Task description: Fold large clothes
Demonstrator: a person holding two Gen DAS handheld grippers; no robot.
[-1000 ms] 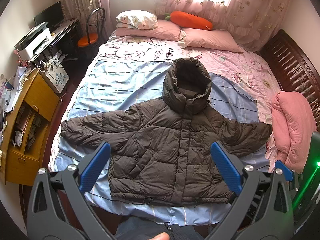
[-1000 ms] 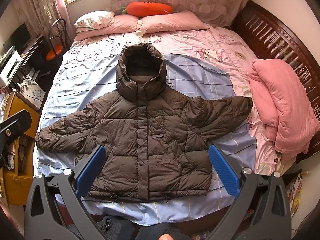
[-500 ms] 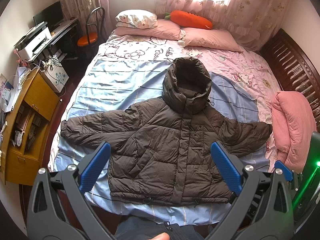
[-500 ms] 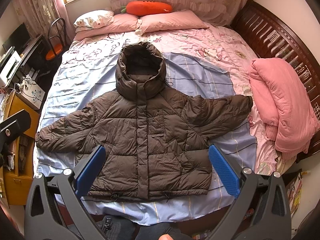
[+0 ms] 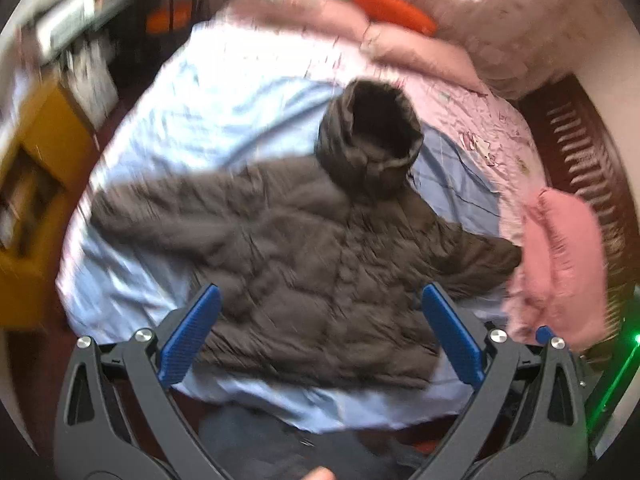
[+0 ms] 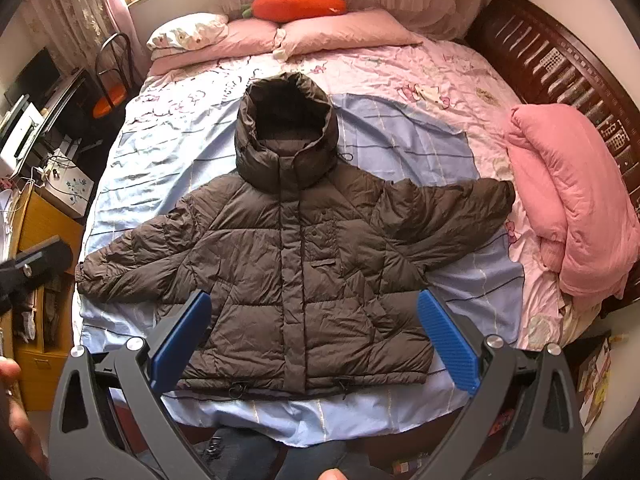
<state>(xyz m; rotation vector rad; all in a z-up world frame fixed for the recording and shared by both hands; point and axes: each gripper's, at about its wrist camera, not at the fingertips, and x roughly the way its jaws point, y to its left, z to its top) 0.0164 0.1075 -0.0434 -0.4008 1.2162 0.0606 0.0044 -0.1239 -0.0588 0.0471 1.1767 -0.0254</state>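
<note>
A dark brown hooded puffer jacket (image 6: 296, 256) lies flat and face up on the bed, sleeves spread to both sides, hood toward the pillows. My right gripper (image 6: 314, 312) hangs open above the jacket's hem, nothing between its blue pads. In the left wrist view the picture is blurred by motion; the same jacket (image 5: 320, 256) appears tilted, and my left gripper (image 5: 320, 308) is open above its lower half, holding nothing. Part of the left gripper (image 6: 36, 260) shows at the left edge of the right wrist view.
The bed has a light blue sheet (image 6: 160, 148) over pink bedding. A folded pink quilt (image 6: 576, 200) lies at the right edge by the dark wooden bed frame (image 6: 560, 60). Pillows and an orange carrot cushion (image 6: 300, 6) sit at the head. A yellow cabinet (image 6: 44, 216) and desk stand left.
The left gripper has swung quickly, so its view is blurred and tilted, with the jacket shifted right and down. The right gripper and the jacket have stayed put.
</note>
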